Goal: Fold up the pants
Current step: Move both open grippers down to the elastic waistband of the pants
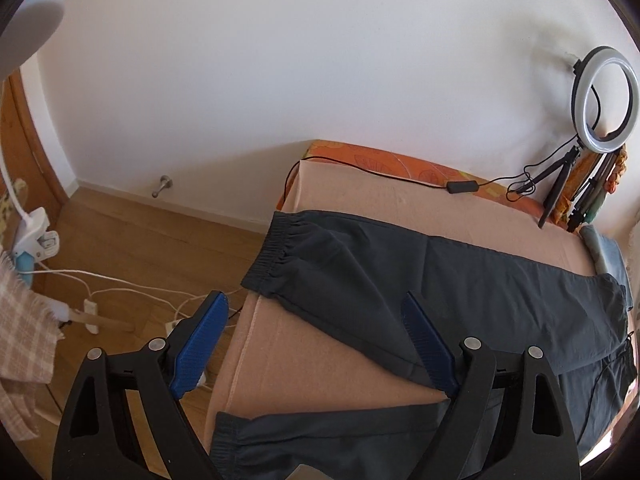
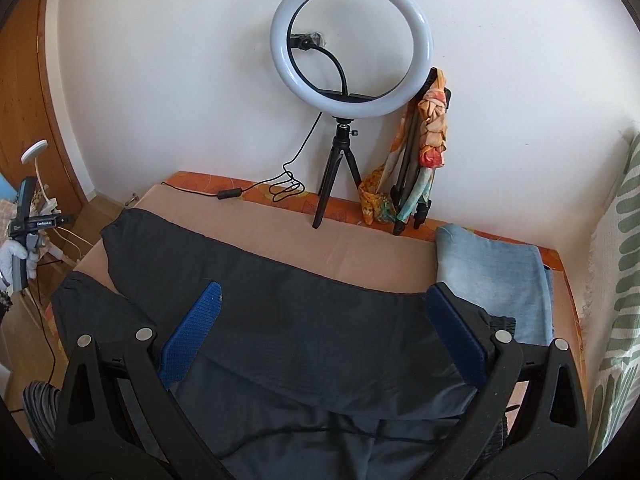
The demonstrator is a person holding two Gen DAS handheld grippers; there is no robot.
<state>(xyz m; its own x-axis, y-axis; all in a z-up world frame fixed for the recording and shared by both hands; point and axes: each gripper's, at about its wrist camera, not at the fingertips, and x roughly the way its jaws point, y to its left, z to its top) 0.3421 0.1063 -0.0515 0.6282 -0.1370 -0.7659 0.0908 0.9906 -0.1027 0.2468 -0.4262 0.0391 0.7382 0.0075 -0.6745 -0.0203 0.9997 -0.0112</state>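
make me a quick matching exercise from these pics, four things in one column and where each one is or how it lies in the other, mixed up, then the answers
Things:
1. pants
2. ring light
3. blue towel
4. white cables

Places or states:
A. folded, at the waistband end of the bed
B. on the wooden floor beside the bed
C. spread flat, legs apart
D. on a tripod against the wall

Pairs: 1-C, 2-D, 3-A, 4-B
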